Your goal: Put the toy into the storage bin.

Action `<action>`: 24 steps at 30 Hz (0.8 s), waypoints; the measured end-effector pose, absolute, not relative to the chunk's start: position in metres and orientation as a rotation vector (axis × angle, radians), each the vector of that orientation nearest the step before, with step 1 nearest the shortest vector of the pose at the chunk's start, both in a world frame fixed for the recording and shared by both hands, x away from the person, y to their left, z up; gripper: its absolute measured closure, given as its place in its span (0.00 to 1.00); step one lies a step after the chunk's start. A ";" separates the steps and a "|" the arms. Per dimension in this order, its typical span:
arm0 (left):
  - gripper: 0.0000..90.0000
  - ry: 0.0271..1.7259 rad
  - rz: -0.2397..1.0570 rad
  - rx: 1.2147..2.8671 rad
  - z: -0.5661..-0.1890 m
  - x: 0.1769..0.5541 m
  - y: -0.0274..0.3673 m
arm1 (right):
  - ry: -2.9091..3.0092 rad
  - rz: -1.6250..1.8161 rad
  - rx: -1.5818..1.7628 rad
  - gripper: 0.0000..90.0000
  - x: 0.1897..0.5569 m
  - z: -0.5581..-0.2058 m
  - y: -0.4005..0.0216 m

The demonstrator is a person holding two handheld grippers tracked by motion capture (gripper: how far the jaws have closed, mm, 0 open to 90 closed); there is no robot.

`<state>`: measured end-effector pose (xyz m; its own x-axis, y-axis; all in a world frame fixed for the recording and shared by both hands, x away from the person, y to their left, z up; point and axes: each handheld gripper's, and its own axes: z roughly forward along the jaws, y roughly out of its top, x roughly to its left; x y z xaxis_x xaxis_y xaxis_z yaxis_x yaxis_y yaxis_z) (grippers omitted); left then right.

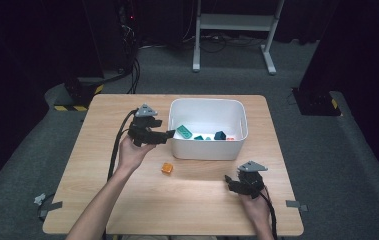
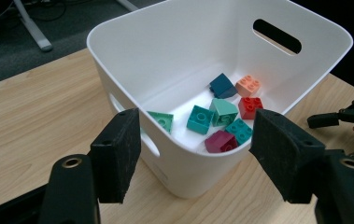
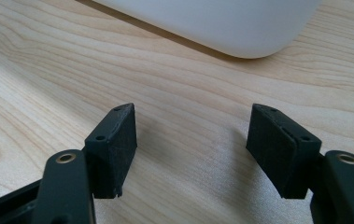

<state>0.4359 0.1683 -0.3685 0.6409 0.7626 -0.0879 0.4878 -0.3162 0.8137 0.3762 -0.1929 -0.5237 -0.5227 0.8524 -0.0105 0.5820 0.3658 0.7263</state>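
A white bin (image 1: 209, 150) stands on the wooden table and holds several toy bricks: teal (image 2: 199, 119), dark blue (image 2: 223, 86), red (image 2: 250, 107), peach (image 2: 248, 85) and maroon (image 2: 220, 141) ones. A green brick (image 2: 162, 119) leans on the bin's near wall (image 2: 174, 163). My left gripper (image 1: 167, 135) hovers at the bin's left rim, open with nothing between its jaws (image 2: 195, 151). An orange brick (image 1: 167, 168) lies on the table in front of the bin. My right gripper (image 1: 228, 180) rests low over the table at the front right, open and empty (image 3: 191, 135).
The bin's rounded corner (image 3: 240, 32) sits just ahead of the right gripper. The right gripper (image 2: 347, 116) also appears at the edge of the left gripper view. Bare wood (image 1: 192, 205) spreads across the table's front. A metal stand (image 1: 234, 25) is on the floor behind.
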 end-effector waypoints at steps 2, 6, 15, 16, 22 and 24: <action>0.36 0.982 0.391 1.972 -0.370 0.433 0.171 | 2.247 0.959 1.252 0.37 0.376 -0.524 -0.193; 0.36 0.987 0.385 1.966 -0.374 0.428 0.176 | 2.246 0.959 1.251 0.37 0.376 -0.524 -0.193; 0.34 1.014 0.364 1.942 -0.388 0.416 0.187 | 2.247 0.959 1.251 0.37 0.376 -0.524 -0.193; 0.34 1.019 0.362 1.939 -0.391 0.414 0.188 | 2.246 0.959 1.251 0.37 0.376 -0.524 -0.193; 0.33 1.034 0.344 1.938 -0.405 0.405 0.194 | 2.247 0.959 1.251 0.37 0.376 -0.524 -0.193; 0.33 1.041 0.340 1.939 -0.411 0.401 0.195 | 2.247 0.959 1.251 0.37 0.376 -0.524 -0.193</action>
